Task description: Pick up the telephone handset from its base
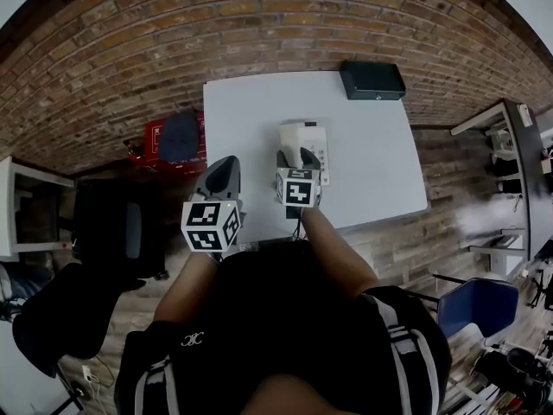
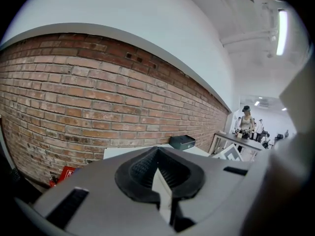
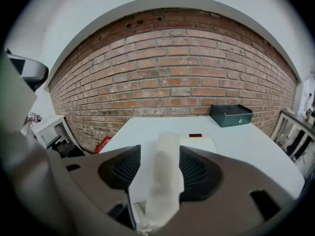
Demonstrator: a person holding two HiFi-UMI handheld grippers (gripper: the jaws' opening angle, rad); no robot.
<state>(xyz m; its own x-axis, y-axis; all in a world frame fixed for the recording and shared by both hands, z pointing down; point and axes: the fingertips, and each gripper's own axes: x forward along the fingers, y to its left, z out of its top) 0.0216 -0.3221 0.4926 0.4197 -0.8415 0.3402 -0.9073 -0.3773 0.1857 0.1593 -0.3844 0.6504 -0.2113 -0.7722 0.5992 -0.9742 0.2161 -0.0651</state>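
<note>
A cream telephone stands on the white table, near its front middle. My right gripper is down over the phone's left side. In the right gripper view the cream handset lies lengthwise between the jaws of the right gripper, which stand wide with a strip of table showing beside the left pad, so they are open. The flat base shows just beyond. My left gripper hovers at the table's left front edge with its pads together, holding nothing; its tip points toward the brick wall.
A dark green metal box sits at the table's far right corner. A red case lies on the floor left of the table, a black chair nearer left, a blue chair at right.
</note>
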